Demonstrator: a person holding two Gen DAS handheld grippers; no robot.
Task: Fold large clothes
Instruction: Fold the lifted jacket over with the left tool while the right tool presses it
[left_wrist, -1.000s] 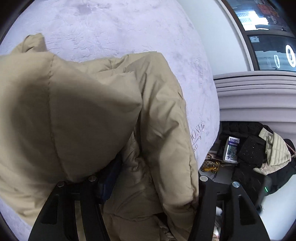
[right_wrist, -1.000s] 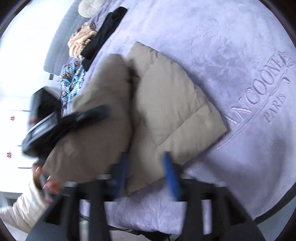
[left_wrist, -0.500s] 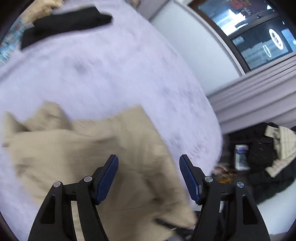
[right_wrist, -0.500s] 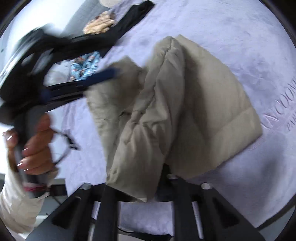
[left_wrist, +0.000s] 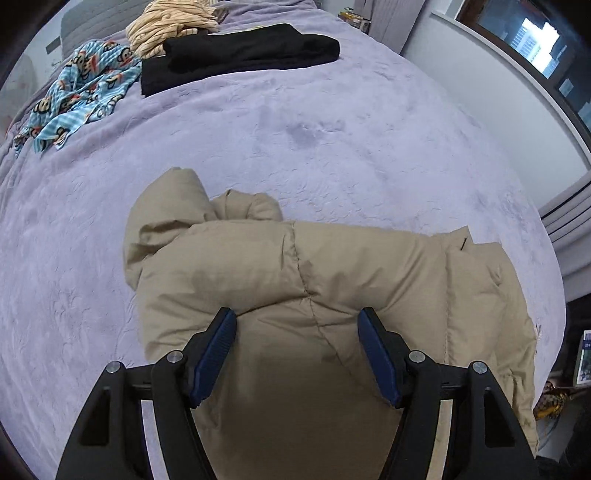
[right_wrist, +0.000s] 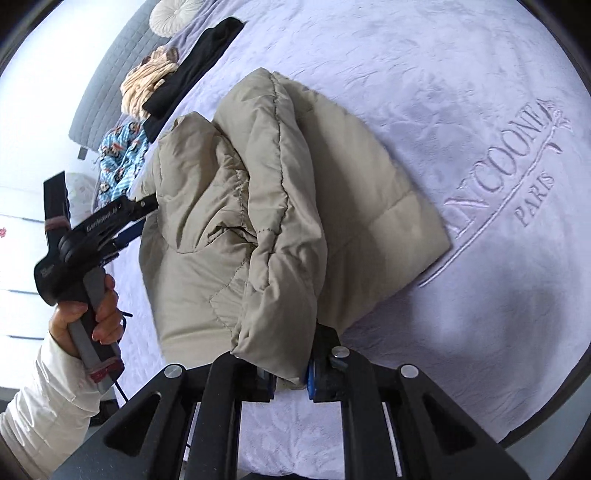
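Tan puffer jacket (left_wrist: 332, 295) bunched on purple bed (left_wrist: 332, 147). Your right hand-held gripper (right_wrist: 290, 380) clamps hem fold; left hand-held gripper (left_wrist: 297, 350) wide open, empty, above it. Likely light, springy, slick: pinch at quilted seams.

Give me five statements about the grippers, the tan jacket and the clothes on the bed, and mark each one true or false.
1. The left gripper is open above the tan puffer jacket. True.
2. The right gripper is open and holds nothing. False: it is shut on a fold of the jacket.
3. The black garment lies on top of the jacket. False: it lies apart, farther up the bed.
4. The purple blanket bears embossed lettering. True.
5. The blue cartoon-print cloth is folded neatly. False: it is crumpled.
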